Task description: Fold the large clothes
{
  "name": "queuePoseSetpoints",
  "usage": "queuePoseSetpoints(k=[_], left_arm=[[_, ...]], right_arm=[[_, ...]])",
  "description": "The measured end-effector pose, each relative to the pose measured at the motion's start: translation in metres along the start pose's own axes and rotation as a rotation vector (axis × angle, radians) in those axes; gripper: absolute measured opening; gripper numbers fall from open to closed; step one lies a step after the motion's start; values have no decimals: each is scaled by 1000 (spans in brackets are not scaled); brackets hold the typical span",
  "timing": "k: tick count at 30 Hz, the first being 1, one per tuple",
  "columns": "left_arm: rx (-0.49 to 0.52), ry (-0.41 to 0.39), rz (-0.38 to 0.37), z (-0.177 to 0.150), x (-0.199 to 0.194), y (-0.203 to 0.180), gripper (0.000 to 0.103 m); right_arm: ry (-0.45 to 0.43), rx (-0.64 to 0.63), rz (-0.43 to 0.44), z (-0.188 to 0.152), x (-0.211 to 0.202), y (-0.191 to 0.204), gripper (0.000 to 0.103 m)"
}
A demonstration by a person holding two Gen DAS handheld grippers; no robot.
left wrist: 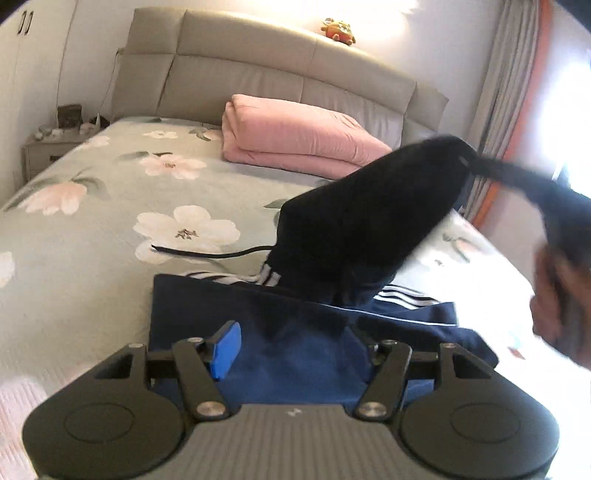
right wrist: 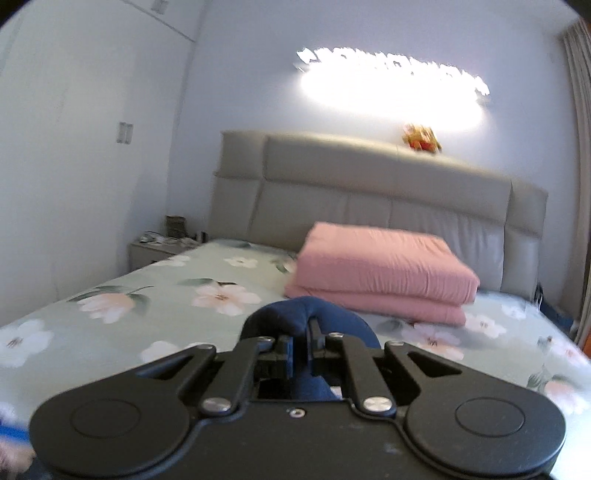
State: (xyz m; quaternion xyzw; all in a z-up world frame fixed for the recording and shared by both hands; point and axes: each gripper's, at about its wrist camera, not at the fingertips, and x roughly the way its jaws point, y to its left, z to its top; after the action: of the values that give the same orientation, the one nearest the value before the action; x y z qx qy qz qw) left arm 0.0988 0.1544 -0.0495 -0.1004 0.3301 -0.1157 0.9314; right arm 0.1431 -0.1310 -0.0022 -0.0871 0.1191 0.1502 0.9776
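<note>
A navy garment with white side stripes point(left wrist: 295, 332) lies on the floral bed near its front edge. My left gripper point(left wrist: 291, 339) is open, its jaws wide apart over the cloth, blue pad point(left wrist: 225, 347) on the left, the right finger sunk in a fold. My right gripper point(right wrist: 300, 341) is shut on a bunched fold of the navy garment point(right wrist: 295, 314) and holds it lifted above the bed. In the left wrist view that lifted part point(left wrist: 369, 221) rises dark toward the right gripper point(left wrist: 561, 206) at the right edge. A black drawstring point(left wrist: 210, 253) trails left.
A folded pink quilt point(left wrist: 299, 136) point(right wrist: 380, 269) sits at the head of the bed against the grey padded headboard point(left wrist: 258, 74). A nightstand point(left wrist: 48, 147) stands at the left, curtains point(left wrist: 509, 92) at the right. A plush toy point(left wrist: 338, 31) sits on the headboard.
</note>
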Motion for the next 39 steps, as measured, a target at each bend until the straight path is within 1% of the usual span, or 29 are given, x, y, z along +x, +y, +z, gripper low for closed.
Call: queuePoseSetpoints(k=[2, 4, 6, 7, 8, 9, 11, 13, 14, 15, 17, 19, 20, 21, 22, 23, 26, 27, 28, 29, 31, 32, 33, 34, 36, 37, 38, 39], left_arm=[[4, 2, 5, -2, -6, -7, 64], [21, 12, 7, -7, -12, -14, 64], [38, 31, 5, -14, -15, -22, 66], [48, 44, 8, -16, -16, -23, 69], [62, 62, 18, -20, -14, -25, 72], [78, 77, 30, -23, -12, -27, 72], [113, 116, 36, -24, -4, -26, 72], [119, 141, 18, -18, 6, -23, 72], [114, 152, 7, -14, 13, -22, 72], [102, 156, -5, -9, 19, -21, 72], [50, 151, -52, 6, 37, -23, 74], [-4, 182, -92, 18, 59, -29, 75], [-20, 206, -112, 23, 70, -33, 75], [-31, 220, -129, 27, 79, -37, 74], [-39, 222, -141, 29, 86, -42, 74], [-53, 222, -148, 29, 92, -44, 74], [-133, 251, -174, 24, 103, -34, 74], [-152, 261, -179, 21, 103, -29, 74], [-162, 265, -181, 21, 104, -24, 74], [-167, 263, -179, 19, 101, -18, 74], [-170, 261, -156, 18, 94, -7, 74], [-171, 256, -145, 18, 89, -1, 74], [-175, 248, -139, 18, 85, 4, 74], [-178, 242, -132, 19, 80, 10, 74], [-185, 213, -122, 24, 64, 22, 73], [-199, 190, -123, 26, 53, 30, 73], [-219, 166, -119, 27, 45, 37, 73], [-244, 133, -108, 27, 34, 45, 73]], right_arm=[[2, -45, 17, -9, -32, 15, 8], [25, -64, 32, -23, -60, 28, 8], [97, -89, 62, -45, -78, 44, 10], [154, -94, 85, -59, -84, 52, 17], [235, -111, 116, -76, -87, 59, 32], [298, -121, 145, -90, -91, 64, 35], [401, -114, 180, -112, -101, 64, 35], [433, -79, 164, -117, -110, 54, 44], [442, -48, 141, -116, -110, 44, 62], [442, -14, 117, -115, -110, 35, 73], [449, 78, 58, -112, -95, 13, 73], [490, 201, 18, -113, -69, -11, 73], [517, 263, 23, -115, -55, -22, 71], [527, 333, 33, -117, -43, -31, 62], [528, 413, 41, -120, -31, -39, 60], [540, 481, 58, -125, -25, -49, 60], [568, 711, 165, -136, -9, -58, 60], [574, 745, 183, -136, -11, -56, 61], [581, 753, 192, -137, -7, -53, 66], [593, 744, 195, -137, -5, -48, 67], [569, 709, 231, -135, 3, -38, 67], [565, 660, 232, -129, 5, -27, 53], [549, 614, 237, -125, 4, -16, 17], [529, 575, 253, -118, 2, -5, 9], [485, 498, 272, -103, 1, 17, 10], [462, 465, 304, -95, -3, 30, 10], [449, 428, 355, -85, -8, 47, 10], [456, 396, 404, -81, -8, 66, 10]])
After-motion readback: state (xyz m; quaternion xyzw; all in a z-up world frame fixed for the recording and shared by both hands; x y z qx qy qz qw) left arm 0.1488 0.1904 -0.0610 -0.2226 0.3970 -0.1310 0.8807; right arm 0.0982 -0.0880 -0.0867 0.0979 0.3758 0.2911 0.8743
